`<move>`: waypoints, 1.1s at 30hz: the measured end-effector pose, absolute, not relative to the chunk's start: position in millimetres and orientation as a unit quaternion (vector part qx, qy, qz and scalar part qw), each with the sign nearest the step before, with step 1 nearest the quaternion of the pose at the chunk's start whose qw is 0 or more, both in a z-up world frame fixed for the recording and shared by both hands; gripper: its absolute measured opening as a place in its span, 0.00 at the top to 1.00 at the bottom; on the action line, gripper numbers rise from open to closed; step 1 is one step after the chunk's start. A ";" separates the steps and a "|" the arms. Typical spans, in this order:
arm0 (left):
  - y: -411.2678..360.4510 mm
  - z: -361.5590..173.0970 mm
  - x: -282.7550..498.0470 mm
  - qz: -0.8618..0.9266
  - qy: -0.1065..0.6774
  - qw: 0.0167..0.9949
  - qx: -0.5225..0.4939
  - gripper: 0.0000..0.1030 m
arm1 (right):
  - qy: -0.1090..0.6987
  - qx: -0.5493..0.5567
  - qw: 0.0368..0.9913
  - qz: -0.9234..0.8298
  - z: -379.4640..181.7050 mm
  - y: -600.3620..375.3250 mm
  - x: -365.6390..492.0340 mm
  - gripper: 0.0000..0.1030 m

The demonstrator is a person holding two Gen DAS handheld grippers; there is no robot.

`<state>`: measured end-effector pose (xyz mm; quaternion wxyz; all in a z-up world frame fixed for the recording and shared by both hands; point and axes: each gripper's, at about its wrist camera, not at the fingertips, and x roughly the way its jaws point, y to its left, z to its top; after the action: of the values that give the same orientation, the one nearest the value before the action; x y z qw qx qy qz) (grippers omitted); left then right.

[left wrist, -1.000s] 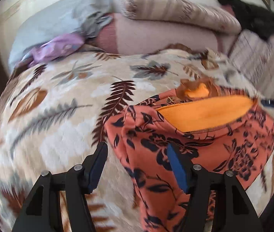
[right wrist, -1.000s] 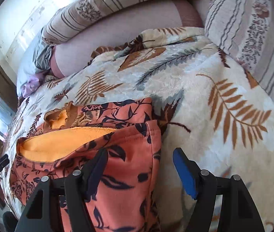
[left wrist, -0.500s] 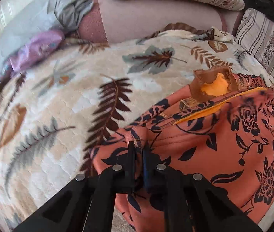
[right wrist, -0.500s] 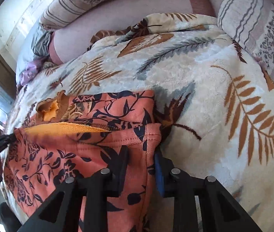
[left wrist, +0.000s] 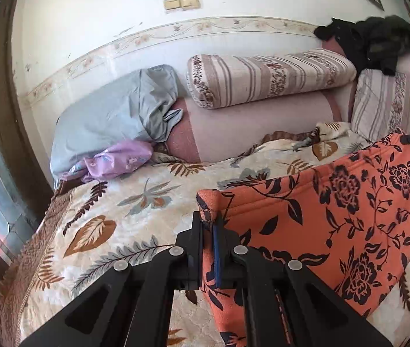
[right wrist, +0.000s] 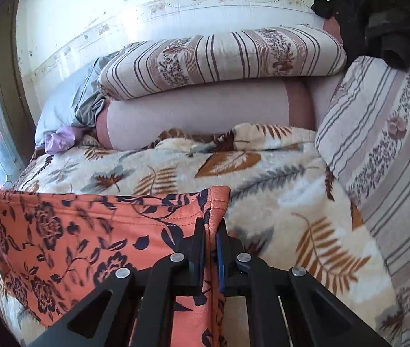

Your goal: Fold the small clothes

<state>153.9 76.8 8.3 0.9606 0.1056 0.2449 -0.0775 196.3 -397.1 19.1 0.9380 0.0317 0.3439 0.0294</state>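
While both tools clamp floral orange garment [left wrist: 349, 219] corners, left tool [left wrist: 208, 225], right tool [right wrist: 210, 231]: thin pinch, uneven pull risks slip.

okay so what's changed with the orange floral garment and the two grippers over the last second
Both grippers were open above the orange floral garment as it lay on the leaf-print blanket. The left gripper and right gripper each closed on a top corner and lifted, so the garment now hangs stretched between them. The blanket and striped pillows stayed put.
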 end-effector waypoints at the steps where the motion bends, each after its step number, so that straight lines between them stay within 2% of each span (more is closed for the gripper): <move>1: 80.1 3.2 163.7 -0.072 0.251 0.960 0.101 0.94 | 0.344 0.033 0.938 0.025 17.2 -401.4 207.5 0.94; 4: 88.9 -30.6 209.8 -0.070 0.297 0.950 0.064 0.94 | 0.369 0.050 0.928 0.007 -12.8 -418.7 248.1 0.94; 6: 88.2 -68.5 246.7 -0.070 0.360 0.929 0.049 0.92 | 0.421 0.048 0.905 -0.010 -54.1 -422.0 274.8 0.93; 9: 85.6 -120.6 279.1 -0.035 0.459 0.886 0.061 0.88 | 0.504 0.049 0.862 -0.013 -105.4 -421.5 293.9 0.86; 10: 88.3 -120.7 275.3 -0.037 0.449 0.891 0.052 0.88 | 0.491 0.058 0.869 -0.016 -103.6 -424.7 290.0 0.85; 11: 90.9 -113.5 268.7 -0.034 0.433 0.899 0.048 0.75 | 0.476 0.073 0.876 -0.015 -97.3 -428.6 284.0 0.72; 12: 94.3 -104.2 261.0 -0.022 0.423 0.904 0.050 0.63 | 0.467 0.092 0.879 -0.010 -90.6 -434.2 278.0 0.38; 13: 97.9 -95.3 252.8 -0.014 0.414 0.909 0.053 0.45 | 0.458 0.114 0.881 -0.007 -80.5 -443.5 269.1 0.19; 14: 102.3 -85.3 241.2 -0.009 0.398 0.916 0.050 0.42 | 0.442 0.130 0.887 -0.008 -70.4 -451.9 259.4 0.12; 17: 120.4 -54.9 199.4 -0.011 0.368 0.930 0.016 0.42 | 0.411 0.209 0.888 0.006 -43.6 -474.7 216.8 0.12; 20: 135.8 -42.5 143.0 -0.017 0.360 0.929 -0.082 0.34 | 0.368 0.320 0.872 0.042 -32.9 -485.2 151.9 0.12; 22: 141.2 -49.8 111.7 -0.029 0.362 0.915 -0.177 0.33 | 0.352 0.406 0.841 0.061 -49.3 -480.1 98.7 0.12; 26: 130.4 -101.0 55.3 -0.021 0.377 0.856 -0.353 0.33 | 0.354 0.514 0.779 0.059 -106.6 -455.0 30.8 0.14; 29: 115.7 -127.4 52.4 -0.015 0.401 0.825 -0.398 0.33 | 0.335 0.570 0.748 0.056 -130.2 -447.1 31.1 0.17; 33: 111.8 -137.1 63.2 0.003 0.394 0.802 -0.449 0.33 | 0.323 0.590 0.739 0.028 -135.6 -446.4 58.6 0.20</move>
<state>63.2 111.8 -137.1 0.8023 -0.4485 0.3938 0.0027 58.6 -446.4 -135.6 0.7394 0.5902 0.3228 0.0283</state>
